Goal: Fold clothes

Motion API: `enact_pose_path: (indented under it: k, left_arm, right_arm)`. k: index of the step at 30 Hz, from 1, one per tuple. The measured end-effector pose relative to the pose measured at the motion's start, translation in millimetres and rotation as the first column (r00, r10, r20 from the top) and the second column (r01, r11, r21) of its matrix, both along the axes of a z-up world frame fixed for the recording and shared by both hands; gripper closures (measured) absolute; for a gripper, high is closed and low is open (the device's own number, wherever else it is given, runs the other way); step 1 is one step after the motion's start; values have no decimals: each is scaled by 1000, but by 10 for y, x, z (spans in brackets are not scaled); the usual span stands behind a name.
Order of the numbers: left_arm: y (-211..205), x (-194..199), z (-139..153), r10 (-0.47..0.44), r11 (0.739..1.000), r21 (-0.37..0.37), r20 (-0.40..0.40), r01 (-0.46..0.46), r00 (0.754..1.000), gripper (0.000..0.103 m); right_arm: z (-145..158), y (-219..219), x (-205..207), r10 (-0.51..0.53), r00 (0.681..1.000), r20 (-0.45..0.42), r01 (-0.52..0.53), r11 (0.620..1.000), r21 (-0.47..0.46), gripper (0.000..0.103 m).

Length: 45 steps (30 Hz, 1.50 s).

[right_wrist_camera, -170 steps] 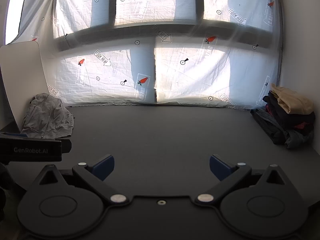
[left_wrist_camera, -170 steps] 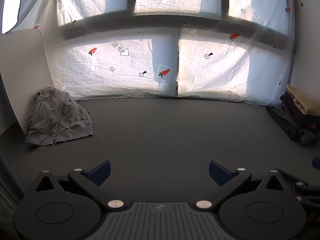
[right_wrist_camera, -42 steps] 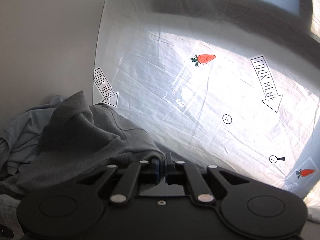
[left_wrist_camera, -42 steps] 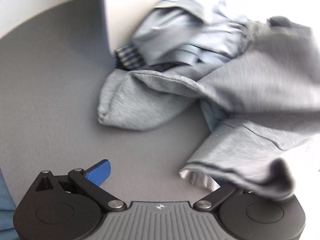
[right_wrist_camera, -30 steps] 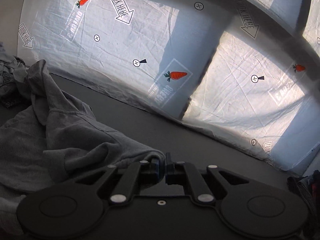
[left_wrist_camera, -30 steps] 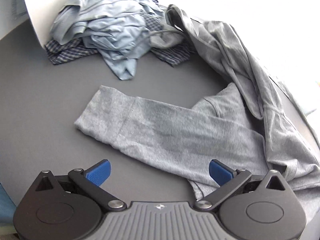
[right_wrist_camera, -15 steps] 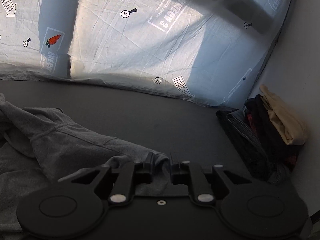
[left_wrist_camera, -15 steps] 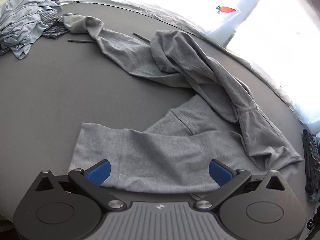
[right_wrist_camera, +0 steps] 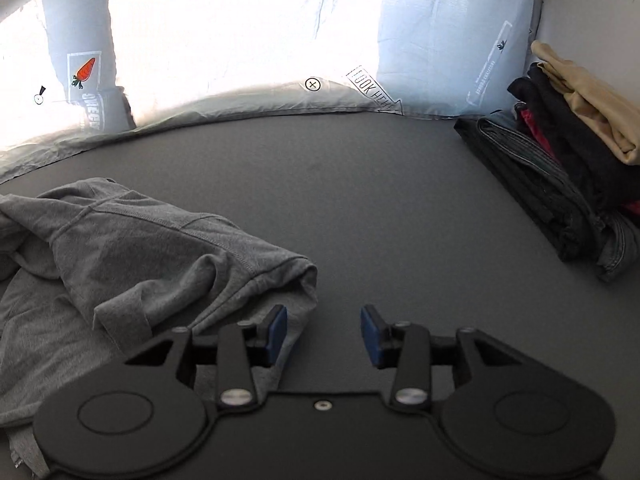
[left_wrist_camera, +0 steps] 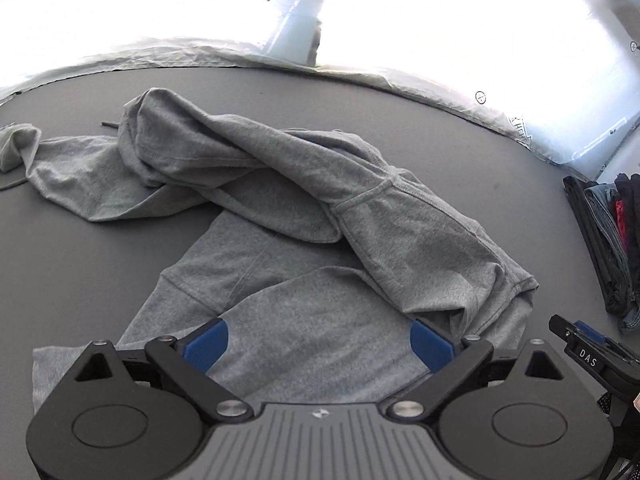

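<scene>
Left wrist: hoodie (left_wrist_camera: 304,216) under spread tool (left_wrist_camera: 318,344).

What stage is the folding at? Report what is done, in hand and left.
Done: a stack of folded dark and tan clothes sits at the right edge of the dark grey table. In hand: nothing; the left gripper and right gripper are both open beside the crumpled grey long-sleeved sweatshirt. Left: spreading it flat and every fold.
</scene>
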<state>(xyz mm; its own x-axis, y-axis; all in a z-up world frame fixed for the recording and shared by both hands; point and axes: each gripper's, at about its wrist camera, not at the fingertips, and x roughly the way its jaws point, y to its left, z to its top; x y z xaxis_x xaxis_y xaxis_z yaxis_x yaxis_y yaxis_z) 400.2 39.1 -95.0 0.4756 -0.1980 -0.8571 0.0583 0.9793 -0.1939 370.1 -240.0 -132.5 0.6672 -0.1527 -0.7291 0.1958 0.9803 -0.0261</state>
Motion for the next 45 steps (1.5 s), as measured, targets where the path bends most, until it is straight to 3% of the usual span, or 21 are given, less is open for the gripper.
enact_pose_path:
  k: [2,4,7,12,13,14,15,17,21,23,25,29,32,36,38,40,43,45]
  left_arm:
    - [-141,185,-70,-26,1000,-10,-20,26,999,25]
    - [-264,373,-171,-49,998,-48,-57,46,997,30]
    - [-445,634,-366,-72,994,-92,-99,62,992,30]
    - [-672,945,-646,-77,996,-59,-144,69,987,31]
    - [-698,979,-678,-90,995,-62,-147,81,985,50]
    - [-719,1008,-707,-101,994,-63,-153,92,983,77]
    - [-726,1024,-724,-104,994,-62,-159,95,982,86]
    - [-699,1023,-701,-92,993,-84,-135,81,987,95]
    - [-594,954,-544,-89,992,-97,-48,84,995,97]
    - [-511,925,-419,-90,993,-75,14,91,996,97]
    - [-391,904,-267,-78,996,-46,74,82,994,97]
    - [58,891,175,-9,999,-31,201,16,980,98]
    - [661,842,470,86,995,-76,252,-68,964,98]
    - [1577,703,728,204,977,-111,279,-180,938,98]
    - [2026,597,777,263,965,-95,275,-246,925,98]
    - [2507,456,751,326,945,-62,267,-322,907,97]
    - [3233,260,537,452,887,-6,212,-461,867,97]
    - [3746,143,276,567,819,20,129,-574,813,97]
  right_arm:
    - [-38,-24,81,18,1000,7,-18,1000,17,61]
    - [-90,-55,163,30,1000,7,-30,999,29,60]
    - [-172,-117,250,35,999,-8,-34,998,43,59]
    - [-326,-214,354,40,998,-49,-37,997,63,58]
    - [-353,-222,367,47,997,-55,-43,997,70,58]
    - [-377,-228,381,54,997,-60,-49,996,79,58]
    - [-396,-233,396,60,996,-65,-54,994,93,58]
    - [-435,-244,436,71,994,-82,-59,989,137,58]
    - [-498,-284,473,60,994,-89,-35,966,256,66]
    - [-481,-288,472,74,994,-83,-46,954,296,97]
    - [-414,-279,449,75,995,-68,-49,945,323,97]
    - [14,-51,318,149,988,34,-152,928,342,98]
    - [362,206,226,200,973,120,-232,879,416,98]
    - [915,824,334,322,925,200,-379,799,467,98]
    - [1060,1233,371,380,900,214,-434,743,509,98]
    - [999,1700,303,439,873,215,-476,663,578,98]
    - [879,2337,241,539,821,191,-513,547,662,98]
    - [817,2690,168,596,780,190,-538,484,690,97]
